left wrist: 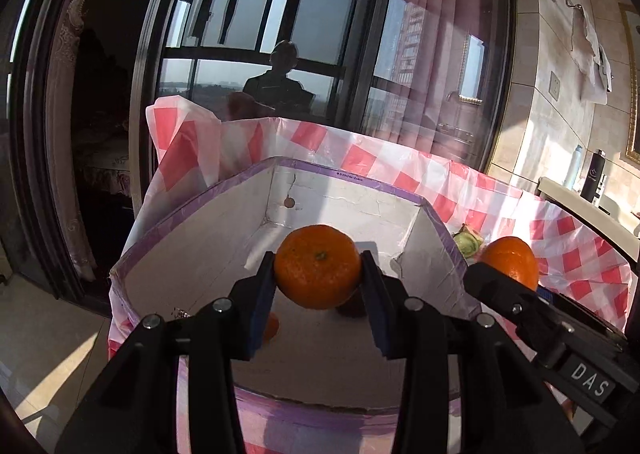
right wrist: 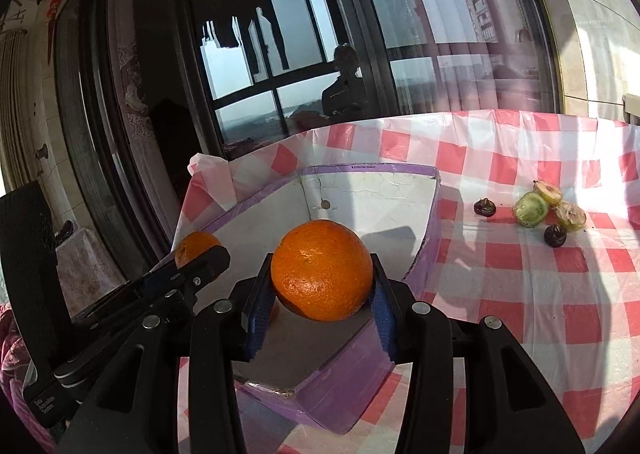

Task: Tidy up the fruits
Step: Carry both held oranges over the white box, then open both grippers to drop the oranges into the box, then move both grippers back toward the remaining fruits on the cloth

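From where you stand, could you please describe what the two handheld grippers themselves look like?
Both are black plastic. The left gripper and right gripper each have two angular fingers lined with ribbed blue pads, plus round silver screws at the joints. The right gripper's side carries a white "DAS" label.

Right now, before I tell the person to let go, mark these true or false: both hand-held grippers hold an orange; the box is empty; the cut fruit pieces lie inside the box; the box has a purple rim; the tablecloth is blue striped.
1. Both hold an orange: true. The left hand-held gripper clamps an orange, and the right hand-held gripper clamps another orange.
2. The box is empty: false. A small orange fruit lies inside.
3. Cut fruit pieces lie inside the box: false. They lie on the tablecloth, beside the box.
4. Purple rim: true.
5. Blue striped tablecloth: false. It is red and white checked.
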`<state>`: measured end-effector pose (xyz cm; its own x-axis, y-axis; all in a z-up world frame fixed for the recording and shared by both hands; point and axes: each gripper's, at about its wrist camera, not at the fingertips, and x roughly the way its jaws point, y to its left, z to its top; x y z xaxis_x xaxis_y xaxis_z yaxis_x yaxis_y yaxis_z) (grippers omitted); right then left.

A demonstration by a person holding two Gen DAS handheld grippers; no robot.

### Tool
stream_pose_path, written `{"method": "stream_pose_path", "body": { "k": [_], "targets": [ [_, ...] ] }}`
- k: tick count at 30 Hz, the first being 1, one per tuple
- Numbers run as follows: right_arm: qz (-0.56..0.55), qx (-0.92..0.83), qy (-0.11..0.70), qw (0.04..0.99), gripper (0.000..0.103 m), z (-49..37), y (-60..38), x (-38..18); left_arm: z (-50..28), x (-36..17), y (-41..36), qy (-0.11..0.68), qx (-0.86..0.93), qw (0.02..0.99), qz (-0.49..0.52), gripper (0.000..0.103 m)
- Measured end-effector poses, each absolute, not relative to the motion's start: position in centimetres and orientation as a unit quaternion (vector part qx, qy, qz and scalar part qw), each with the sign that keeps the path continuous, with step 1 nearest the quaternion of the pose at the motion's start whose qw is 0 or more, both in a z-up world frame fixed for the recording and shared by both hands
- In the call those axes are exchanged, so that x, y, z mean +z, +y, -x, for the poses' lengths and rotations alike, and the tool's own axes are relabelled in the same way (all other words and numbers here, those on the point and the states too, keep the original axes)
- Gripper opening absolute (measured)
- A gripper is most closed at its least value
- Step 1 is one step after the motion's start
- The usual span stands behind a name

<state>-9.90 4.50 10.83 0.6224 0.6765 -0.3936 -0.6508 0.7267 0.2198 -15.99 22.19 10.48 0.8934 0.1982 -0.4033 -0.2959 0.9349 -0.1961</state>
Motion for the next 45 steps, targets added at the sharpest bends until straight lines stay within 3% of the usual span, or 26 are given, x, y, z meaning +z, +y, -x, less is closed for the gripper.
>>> {"method": "stream_pose_path", "body": {
  "k": [14,18,24,26,27,29,30,31,35,38,42,45],
  "targets": [
    [0.207,0.287,0.330,0.875,0.046,8.5,11.7,8.9,10.7,7.9,24.2,0.373,0.154,0.915,0.016,0.043],
    [0.224,0.278,0.363,0.860,0.049,7.6,12.0,8.9,10.3,7.7,24.4,0.395,0.150,0.906,0.015,0.045],
    [0.213,0.286,0.344,0.869,0.050,8.1,11.5,9.0,10.6,7.8,24.2,0.391,0.146,0.909,0.021,0.051],
    [0.201,0.291,0.328,0.876,0.050,8.4,10.9,9.1,10.9,8.1,24.0,0.379,0.148,0.913,0.022,0.058],
    [0.194,0.295,0.319,0.880,0.050,8.6,10.5,9.2,11.0,8.3,23.9,0.370,0.161,0.915,0.015,0.074],
    [0.172,0.296,0.287,0.895,0.061,8.9,9.4,9.6,11.6,8.9,24.0,0.343,0.217,0.914,0.005,0.102],
    [0.150,0.297,0.264,0.905,0.082,9.3,8.5,10.1,12.3,9.6,23.9,0.315,0.222,0.923,0.004,0.101],
    [0.121,0.302,0.232,0.917,0.086,9.8,7.2,10.7,13.1,10.3,23.8,0.284,0.226,0.932,0.006,0.101],
    [0.020,0.295,0.138,0.945,0.086,10.4,2.3,12.4,16.8,13.8,21.9,0.147,0.213,0.965,0.043,0.101],
    [-0.064,0.248,0.113,0.960,0.086,9.3,-2.2,12.3,18.6,15.4,18.7,0.067,0.155,0.985,0.049,0.101],
    [-0.145,0.137,0.172,0.965,0.087,5.1,-8.8,10.0,18.1,15.5,11.9,0.035,0.017,0.999,0.000,0.101],
    [-0.172,0.073,0.224,0.956,0.087,2.7,-13.6,7.9,15.9,13.9,6.7,0.066,-0.092,0.993,-0.035,0.101]
  ]
}}
